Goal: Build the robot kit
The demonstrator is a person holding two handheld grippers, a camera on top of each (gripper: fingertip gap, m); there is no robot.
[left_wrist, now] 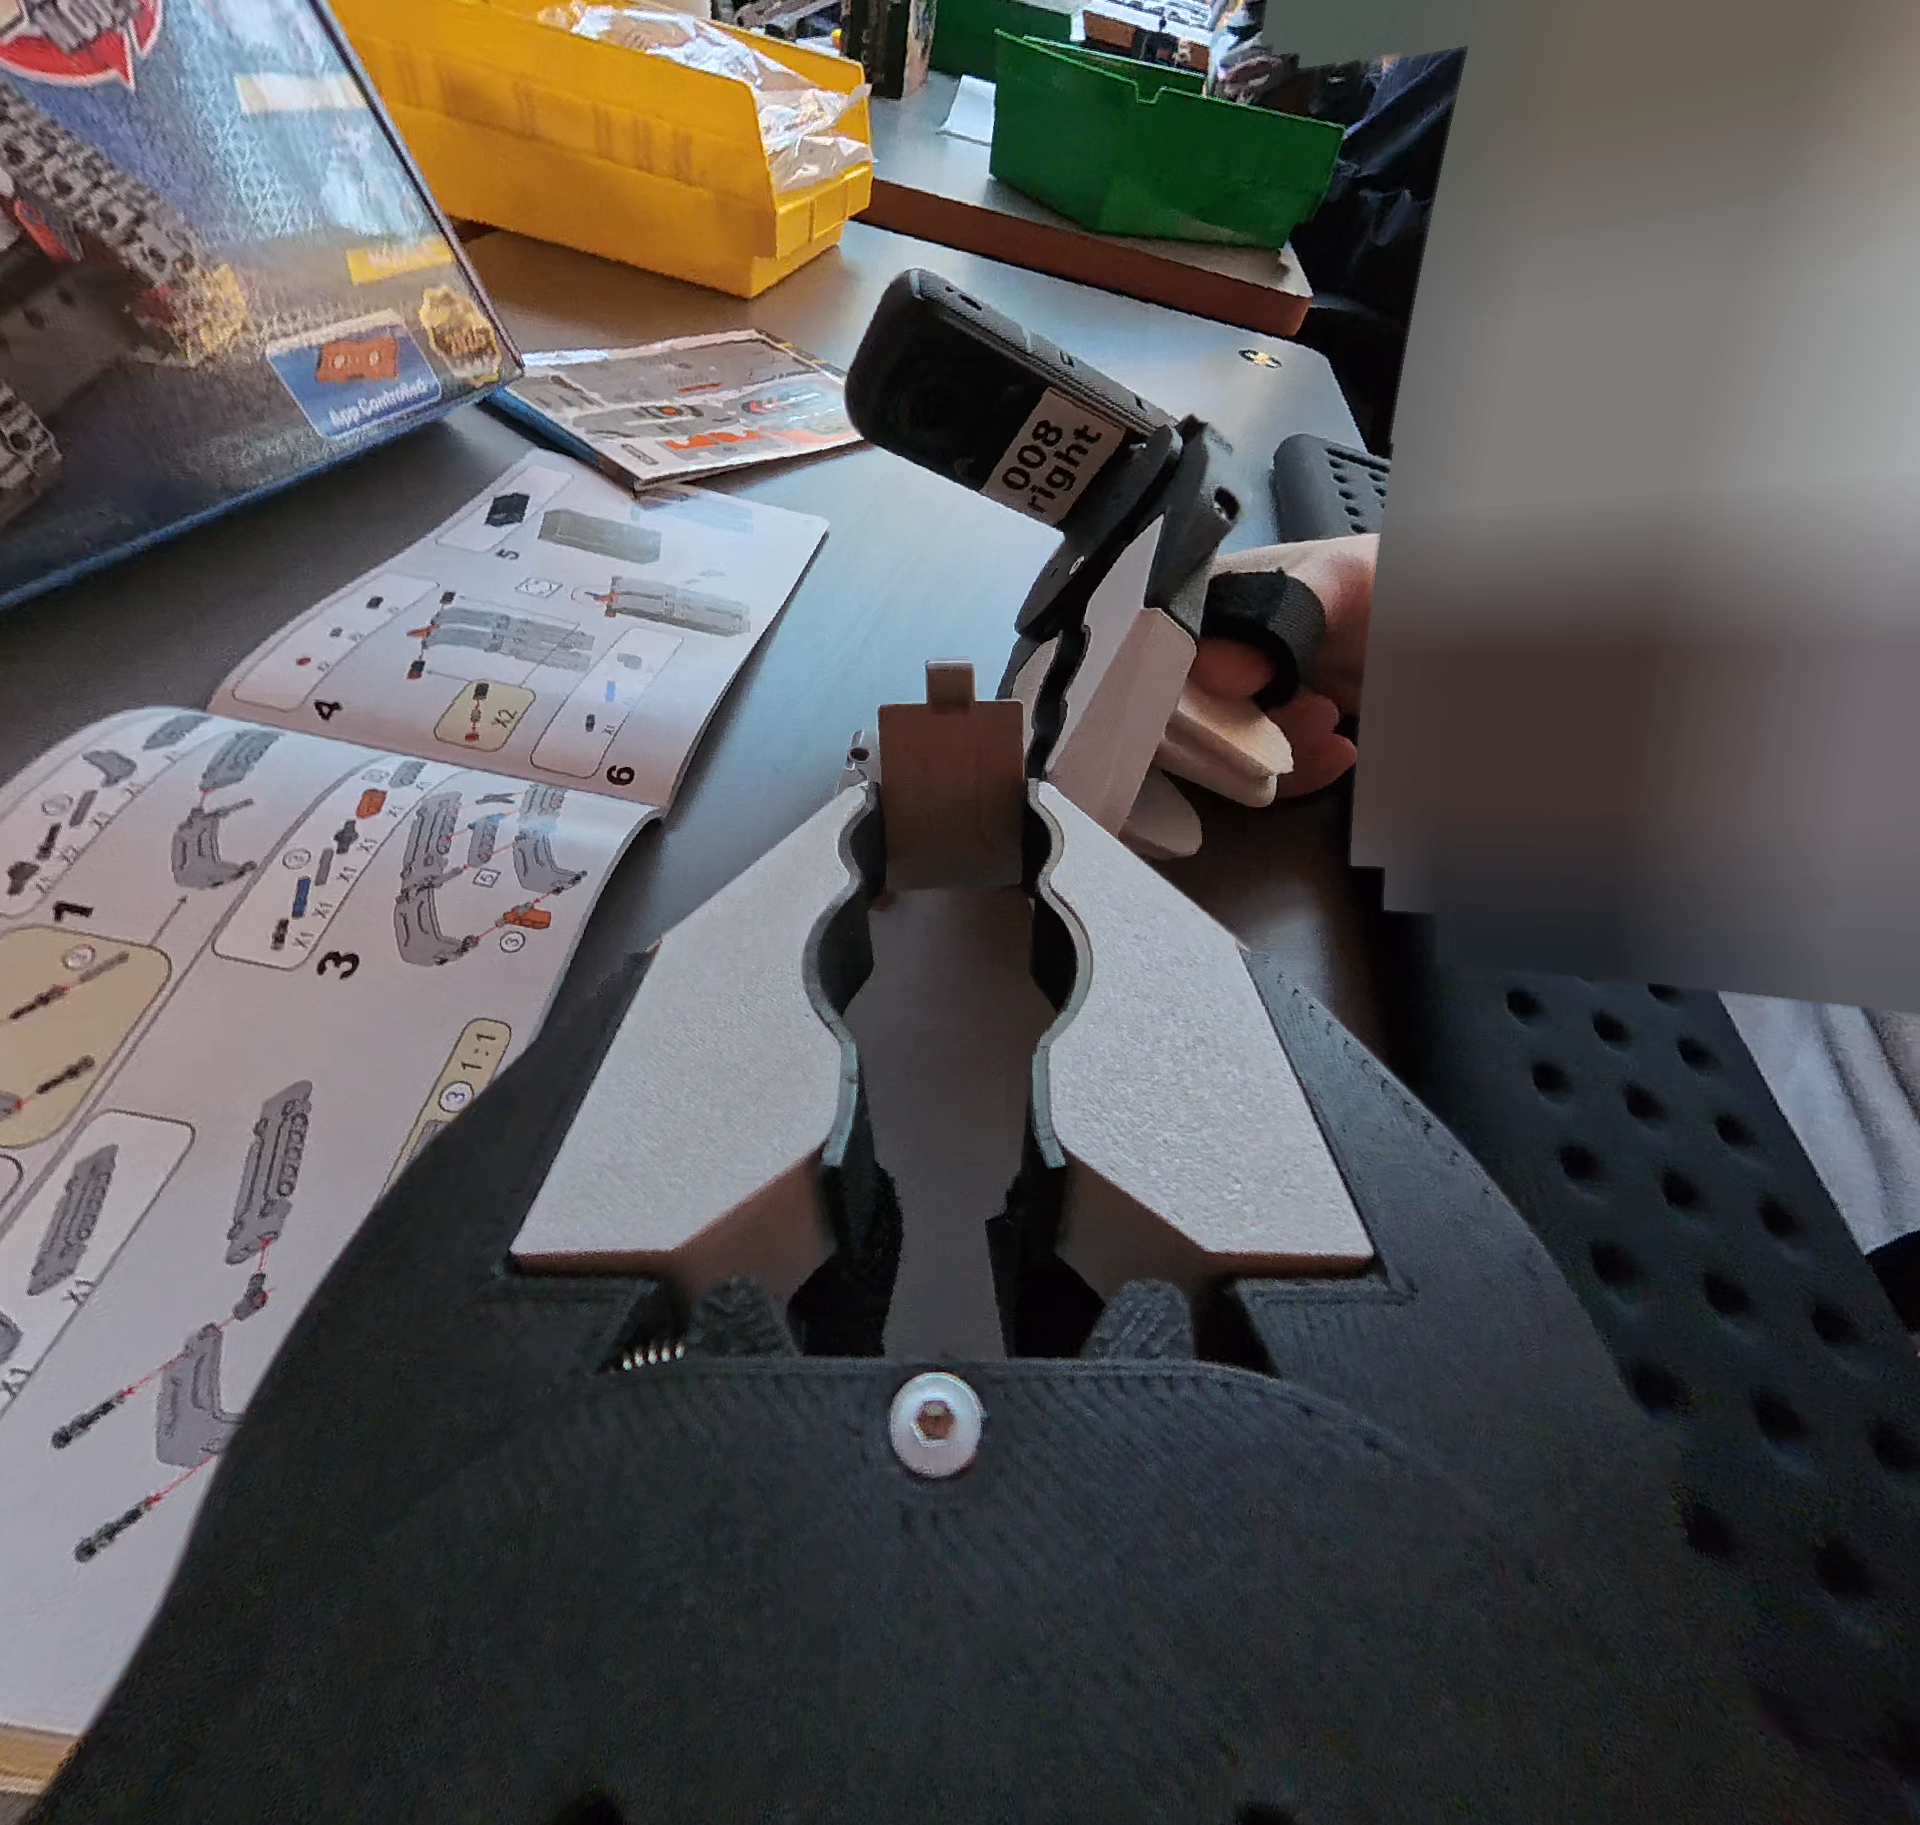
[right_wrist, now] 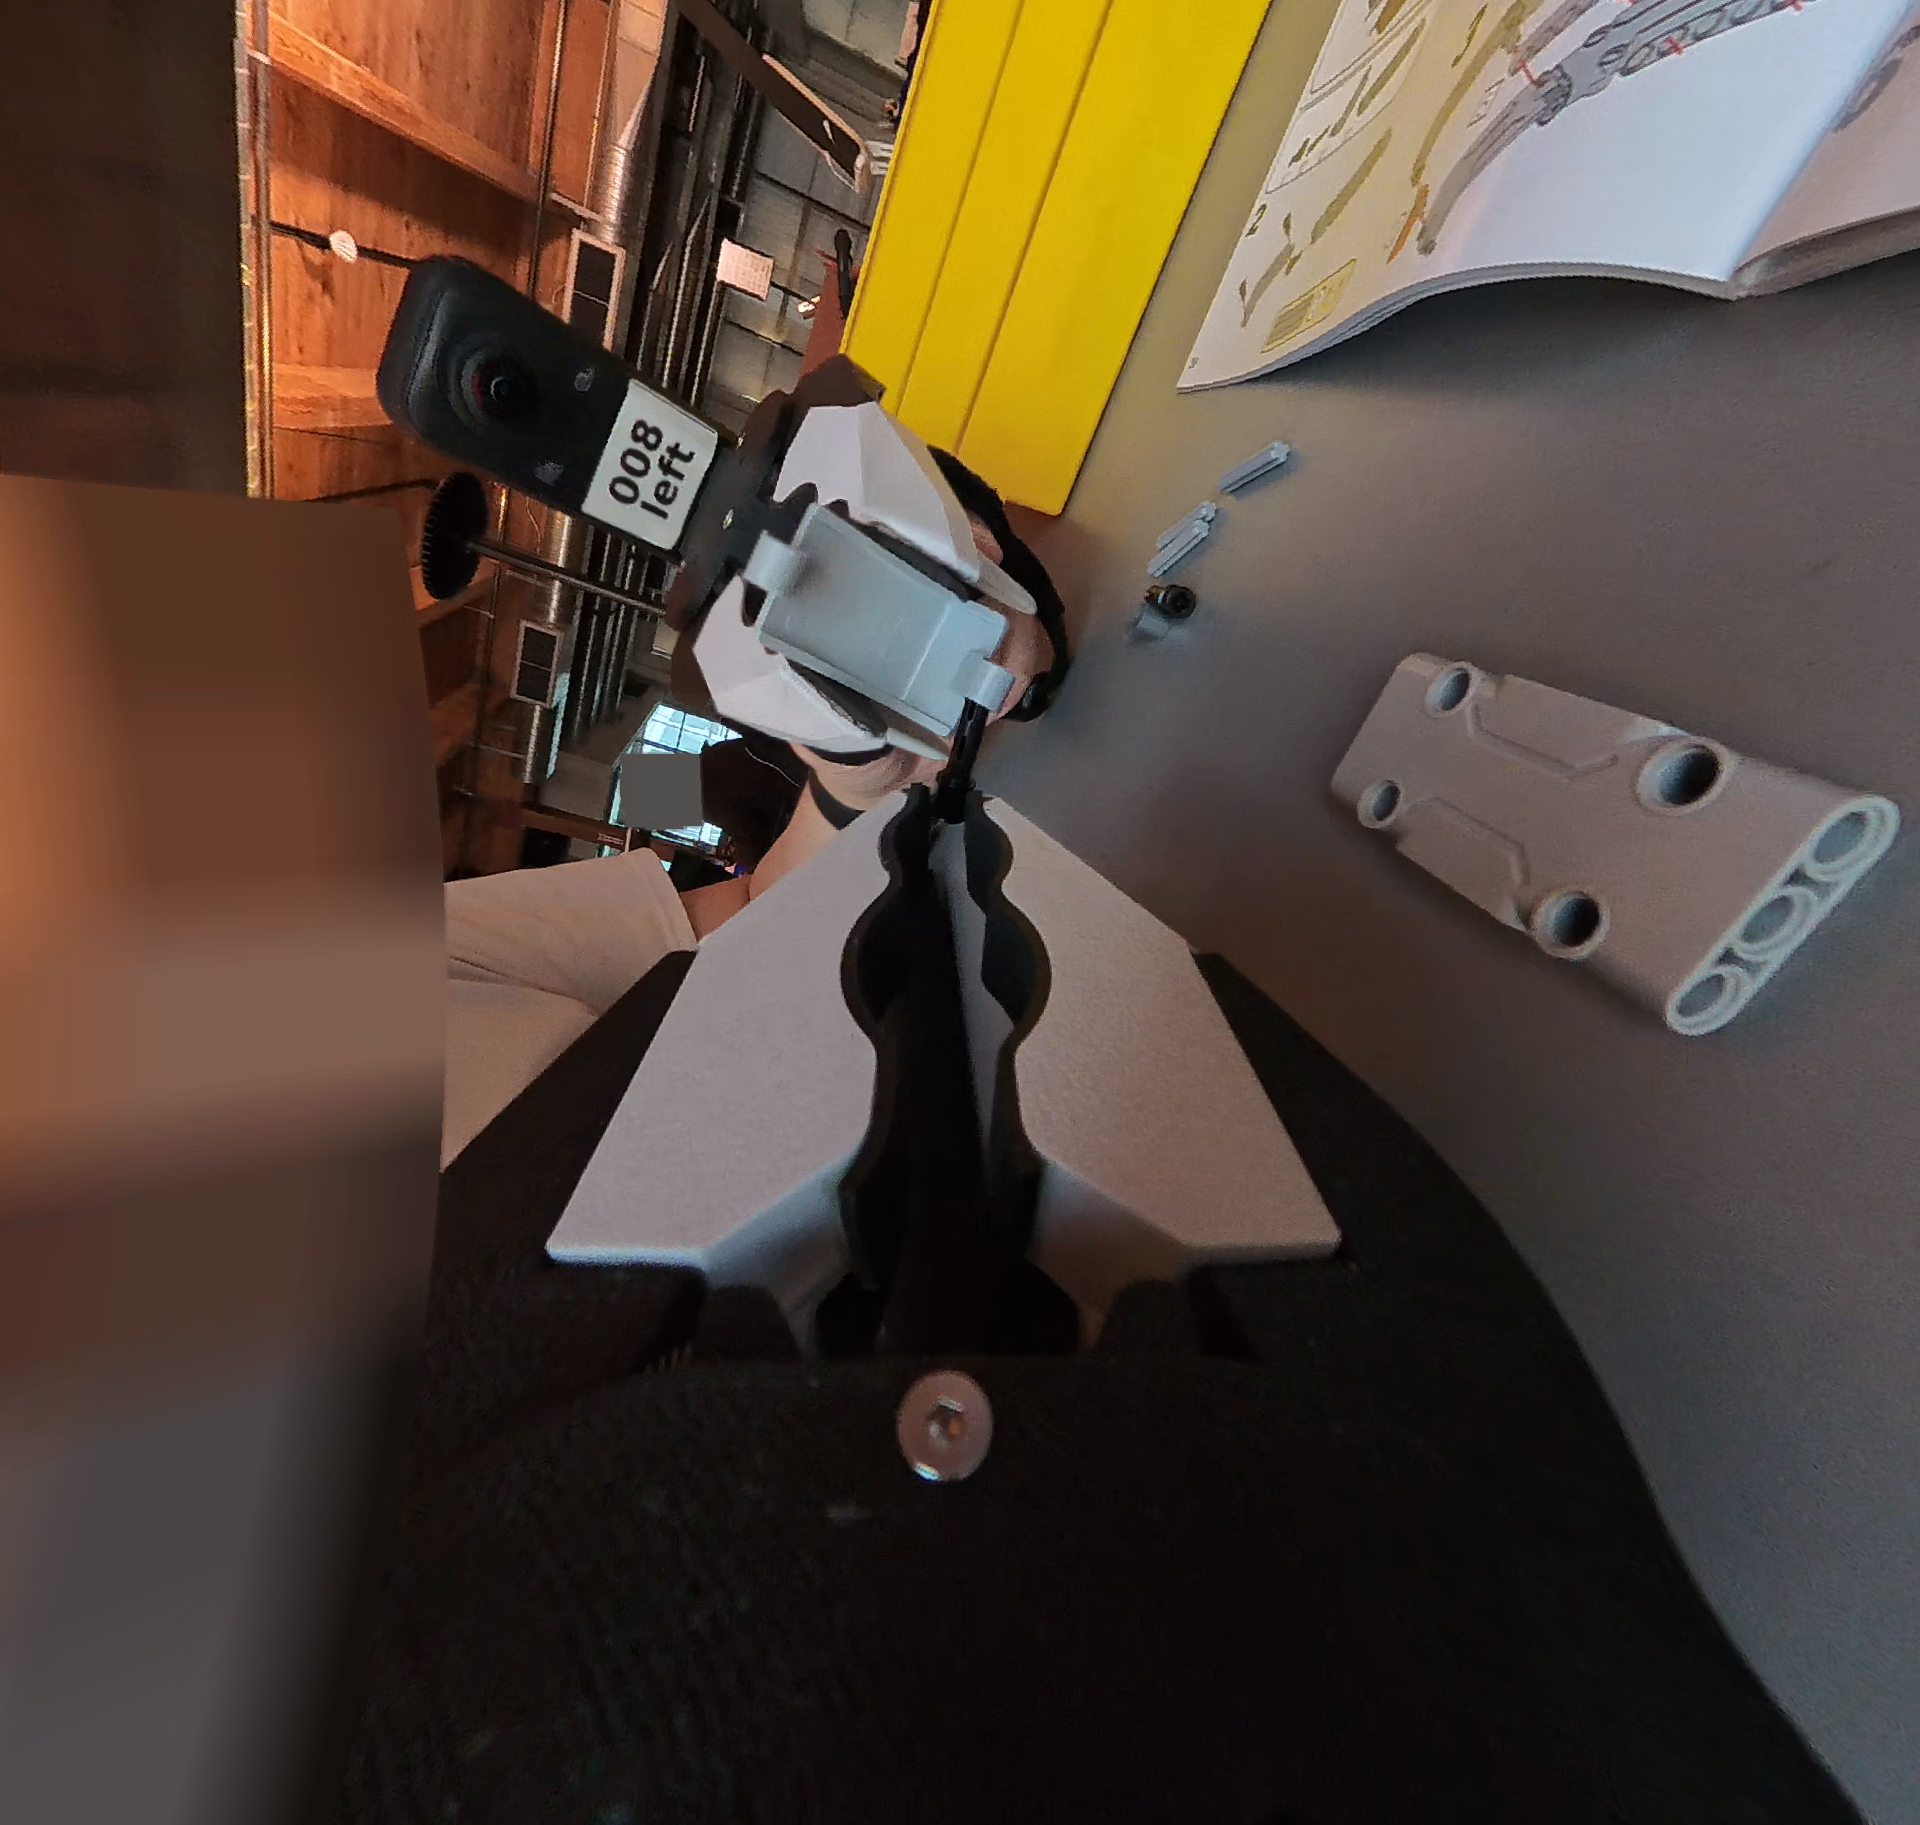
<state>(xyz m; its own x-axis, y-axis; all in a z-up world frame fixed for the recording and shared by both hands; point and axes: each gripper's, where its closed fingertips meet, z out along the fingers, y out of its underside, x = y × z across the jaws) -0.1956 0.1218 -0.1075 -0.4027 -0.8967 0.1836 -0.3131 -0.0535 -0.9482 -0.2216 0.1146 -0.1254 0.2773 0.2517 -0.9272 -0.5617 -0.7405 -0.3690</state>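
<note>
The left gripper (left_wrist: 951, 819) clamps a grey block (left_wrist: 951, 804), raised beside the open booklet (left_wrist: 416, 840); the right gripper (right_wrist: 940, 819) pinches a black pin (right_wrist: 961, 752), tip at the block's end, seemingly aligned for joining.

The blue box (left_wrist: 208, 217) runs off the frame's upper left; the open booklet (left_wrist: 260, 996) is cut off at left.

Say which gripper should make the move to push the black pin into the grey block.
Right, probably. The right gripper is shut on the thin black pin, whose tip is at the end of the grey block. The left gripper clamps the block.
</note>
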